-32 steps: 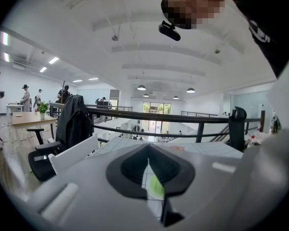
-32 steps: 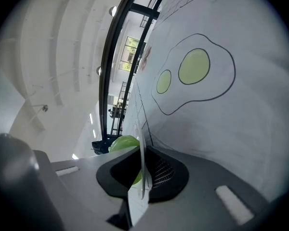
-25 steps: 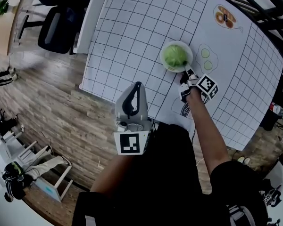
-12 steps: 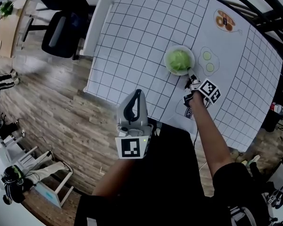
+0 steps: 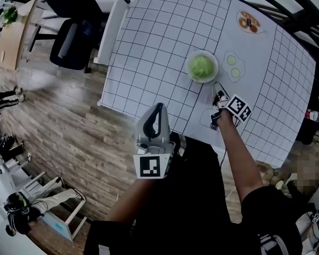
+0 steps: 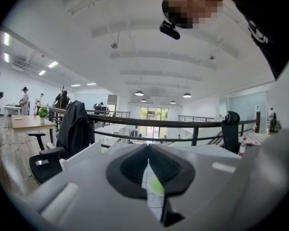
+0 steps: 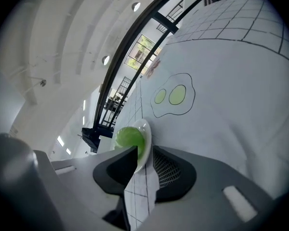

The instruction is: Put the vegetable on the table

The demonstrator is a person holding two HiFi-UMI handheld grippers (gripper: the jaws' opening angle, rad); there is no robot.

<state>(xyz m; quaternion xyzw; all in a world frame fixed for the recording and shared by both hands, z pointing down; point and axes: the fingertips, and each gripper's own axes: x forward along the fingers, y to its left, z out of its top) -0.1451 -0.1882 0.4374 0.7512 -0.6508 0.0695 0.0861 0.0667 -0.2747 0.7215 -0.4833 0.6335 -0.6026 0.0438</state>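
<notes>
A green round cabbage [image 5: 201, 66] lies in a white plate [image 5: 210, 57] on the gridded table [image 5: 154, 31]. In the head view my right gripper [image 5: 217, 87] points at the plate's near right rim, with its tips just short of it. In the right gripper view the jaws stand a little apart around my right gripper [image 7: 144, 150]; the plate [image 7: 145, 137] and cabbage [image 7: 129, 137] show just beyond the gap. My left gripper [image 5: 158, 107] hangs near the table's front edge, shut and empty. Through the thin slit of my left gripper [image 6: 148, 149] a sliver of cabbage [image 6: 156, 186] shows.
Printed outlines mark the table: two green circles [image 5: 233, 67] right of the plate, a brown picture [image 5: 248, 22] farther back. An office chair [image 5: 69, 36] stands off the table's left side on the wooden floor [image 5: 58, 116]. A railing [image 6: 135, 123] lies beyond.
My right gripper's tips, earlier at the plate's rim, now sit slightly back from it. The left gripper has stayed near the table's front edge.
</notes>
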